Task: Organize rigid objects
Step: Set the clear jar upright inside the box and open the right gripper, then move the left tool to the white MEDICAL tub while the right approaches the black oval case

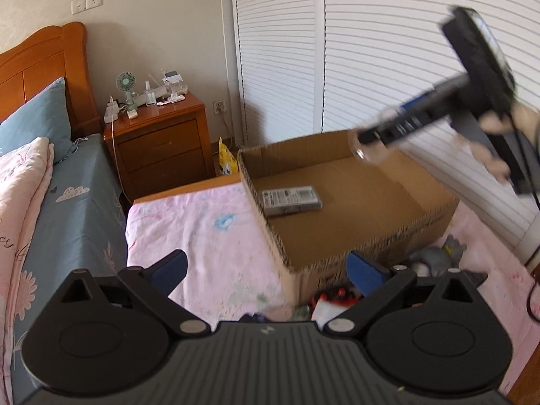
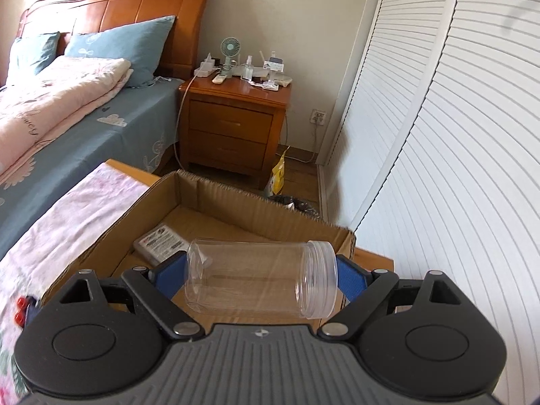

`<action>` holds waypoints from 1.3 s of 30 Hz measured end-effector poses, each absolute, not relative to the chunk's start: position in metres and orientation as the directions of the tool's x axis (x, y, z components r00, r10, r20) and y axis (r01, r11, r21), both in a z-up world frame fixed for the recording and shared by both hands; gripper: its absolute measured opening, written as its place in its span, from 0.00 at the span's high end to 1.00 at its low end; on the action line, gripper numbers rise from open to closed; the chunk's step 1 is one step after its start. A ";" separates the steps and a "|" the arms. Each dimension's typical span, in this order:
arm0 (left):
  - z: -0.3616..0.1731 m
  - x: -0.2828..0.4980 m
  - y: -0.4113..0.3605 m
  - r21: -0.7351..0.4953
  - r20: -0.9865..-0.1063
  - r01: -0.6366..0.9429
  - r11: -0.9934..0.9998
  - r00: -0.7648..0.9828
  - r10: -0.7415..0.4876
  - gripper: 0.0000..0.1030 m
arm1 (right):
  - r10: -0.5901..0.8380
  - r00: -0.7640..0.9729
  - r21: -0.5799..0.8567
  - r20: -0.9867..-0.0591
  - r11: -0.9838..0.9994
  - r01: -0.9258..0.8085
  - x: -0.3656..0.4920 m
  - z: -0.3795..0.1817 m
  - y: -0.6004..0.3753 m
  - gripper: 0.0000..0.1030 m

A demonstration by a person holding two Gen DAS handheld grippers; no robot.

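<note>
Left wrist view: the left hand-held gripper [image 1: 266, 270] hangs wide open and empty above a pink-covered tabletop [image 1: 202, 229], beside a cardboard box [image 1: 354, 199] containing 1 flat packaged item [image 1: 291, 199]; the right hand-held gripper [image 1: 368, 140], blurred, reaches over the box's far corner. Right wrist view: the right hand-held gripper [image 2: 261, 275] clamps a clear plastic jar [image 2: 260, 278] sideways, lidless mouth rightward, above the box [image 2: 236, 202].

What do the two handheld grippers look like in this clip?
Both the left gripper and right gripper share one build: black ribbed body with a small white logo, round black side housings, silver pivot pins, blue pads. A black cable trails from the bare hand.
</note>
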State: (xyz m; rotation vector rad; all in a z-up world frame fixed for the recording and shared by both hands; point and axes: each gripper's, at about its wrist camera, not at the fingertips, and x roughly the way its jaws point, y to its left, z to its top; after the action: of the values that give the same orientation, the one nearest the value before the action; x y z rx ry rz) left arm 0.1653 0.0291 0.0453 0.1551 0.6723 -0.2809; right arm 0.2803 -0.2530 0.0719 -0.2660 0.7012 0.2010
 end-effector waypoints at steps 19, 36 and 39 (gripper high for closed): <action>0.012 0.124 0.035 -0.025 -0.678 0.307 0.951 0.694 -0.242 0.03 | 0.064 0.740 -0.089 -0.669 0.982 -0.166 0.226 0.071 -0.267 0.00; -0.013 0.094 0.036 -0.023 -0.710 0.272 0.962 0.673 -0.207 0.03 | -0.050 0.684 -0.026 -0.728 0.999 0.045 0.113 -0.003 -0.306 0.00; -0.017 0.095 0.034 -0.037 -0.723 0.275 0.961 0.656 -0.216 0.03 | -0.030 0.648 0.016 -0.761 0.998 0.065 0.111 -0.022 -0.310 0.00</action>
State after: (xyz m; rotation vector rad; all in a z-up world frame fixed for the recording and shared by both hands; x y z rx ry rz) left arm 0.0946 0.0336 -0.0174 0.0782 0.8091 -0.2784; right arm 0.1114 -0.3097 -0.0217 0.0433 0.8645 -0.0544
